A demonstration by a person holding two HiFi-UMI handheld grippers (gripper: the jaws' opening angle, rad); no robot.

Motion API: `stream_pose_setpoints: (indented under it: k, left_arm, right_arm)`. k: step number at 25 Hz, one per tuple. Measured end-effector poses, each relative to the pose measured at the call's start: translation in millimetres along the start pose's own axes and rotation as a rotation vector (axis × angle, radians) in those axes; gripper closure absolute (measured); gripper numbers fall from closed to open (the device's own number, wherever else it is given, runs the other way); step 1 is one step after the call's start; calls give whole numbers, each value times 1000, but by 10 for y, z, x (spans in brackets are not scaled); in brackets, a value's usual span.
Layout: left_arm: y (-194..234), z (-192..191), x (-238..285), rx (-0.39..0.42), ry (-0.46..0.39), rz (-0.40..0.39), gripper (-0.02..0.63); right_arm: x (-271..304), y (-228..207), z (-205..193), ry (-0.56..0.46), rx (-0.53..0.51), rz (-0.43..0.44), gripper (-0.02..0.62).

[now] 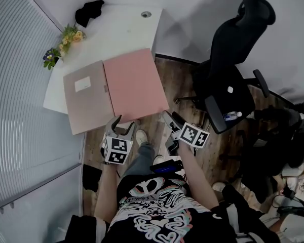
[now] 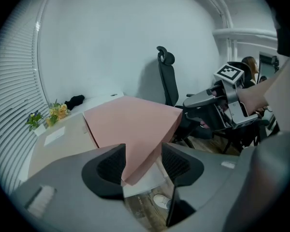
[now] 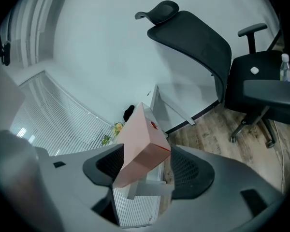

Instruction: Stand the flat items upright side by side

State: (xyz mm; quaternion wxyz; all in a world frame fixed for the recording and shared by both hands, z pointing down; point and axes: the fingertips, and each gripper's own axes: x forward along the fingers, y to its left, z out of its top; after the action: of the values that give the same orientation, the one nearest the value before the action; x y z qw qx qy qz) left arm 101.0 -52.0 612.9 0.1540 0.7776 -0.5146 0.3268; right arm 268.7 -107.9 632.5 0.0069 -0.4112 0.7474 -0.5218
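Note:
Two flat items lie side by side on the white desk (image 1: 122, 32): a pink one (image 1: 135, 83) and, on its left, a tan one (image 1: 87, 101) with a white label. Both stick out over the desk's front edge. My left gripper (image 1: 121, 125) is open just in front of the pink item's near left corner. In the left gripper view that pink corner (image 2: 131, 129) shows between the jaws of the left gripper (image 2: 142, 161), with gaps on both sides. My right gripper (image 1: 169, 118) is open at the near right corner, and the pink item (image 3: 143, 141) sits untouched between the jaws of the right gripper (image 3: 143, 167).
Flowers (image 1: 66, 38) and a black cloth (image 1: 89, 11) lie at the desk's back left. A black office chair (image 1: 233, 70) with a water bottle (image 1: 232, 116) on its seat stands to the right on the wooden floor. Window blinds run along the left.

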Motion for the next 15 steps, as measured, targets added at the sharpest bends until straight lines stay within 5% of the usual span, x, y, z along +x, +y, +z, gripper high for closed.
stream_pose_setpoints:
  k: [15]
  left_arm:
    - [-4,-86,168,132,38,-29,371]
  right_arm:
    - [310,-171,-31,8,122,31,290]
